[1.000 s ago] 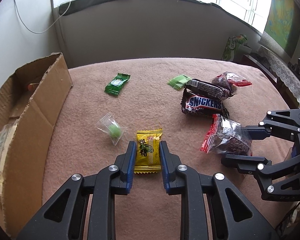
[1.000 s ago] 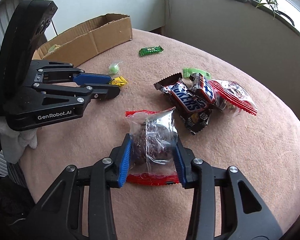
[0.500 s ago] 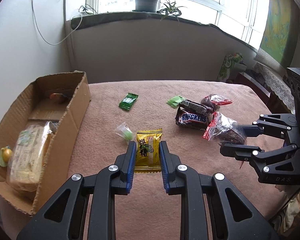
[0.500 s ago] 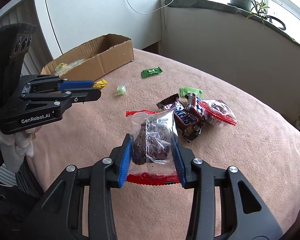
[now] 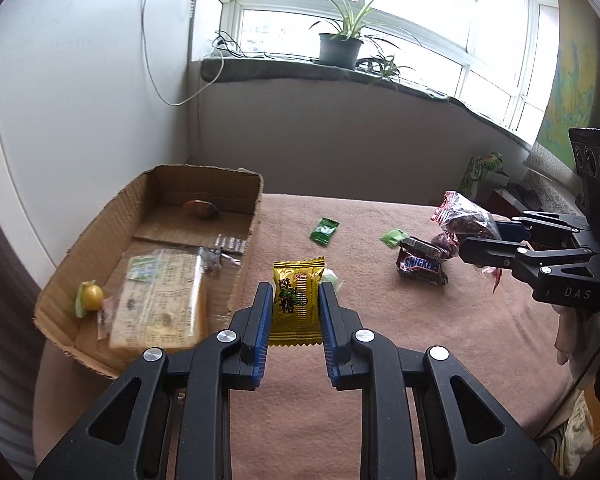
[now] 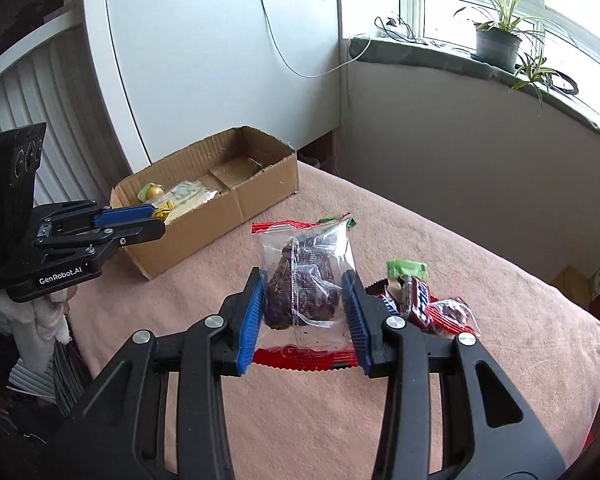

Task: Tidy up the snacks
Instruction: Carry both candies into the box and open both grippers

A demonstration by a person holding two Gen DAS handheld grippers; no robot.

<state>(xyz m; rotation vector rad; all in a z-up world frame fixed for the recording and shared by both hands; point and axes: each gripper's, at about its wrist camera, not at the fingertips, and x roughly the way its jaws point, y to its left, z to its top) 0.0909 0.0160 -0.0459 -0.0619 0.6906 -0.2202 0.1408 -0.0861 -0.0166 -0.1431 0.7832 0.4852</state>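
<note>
My left gripper (image 5: pixel 295 292) is shut on a yellow candy packet (image 5: pixel 296 304) and holds it in the air just right of the cardboard box (image 5: pixel 244 248). My right gripper (image 6: pixel 305 284) is shut on a clear red-edged bag of dark snack (image 6: pixel 306 280), lifted above the pink blanket. In the left wrist view this bag (image 5: pixel 464 216) shows at the right in the right gripper (image 5: pixel 482 240). In the right wrist view the left gripper (image 6: pixel 156 222) hangs by the box's near corner (image 6: pixel 256 196).
On the blanket (image 5: pixel 420 340) lie a dark green candy (image 5: pixel 323 231), a light green packet (image 5: pixel 394 237), Snickers bars (image 5: pixel 422 266), another red-edged bag (image 6: pixel 452 316) and a small green sweet (image 5: pixel 332 278). The box holds a wrapped biscuit pack (image 5: pixel 160 300) and small sweets.
Both grippers have risen off the blanket with their snacks. The left one has moved toward the box, which now shows its whole inside.
</note>
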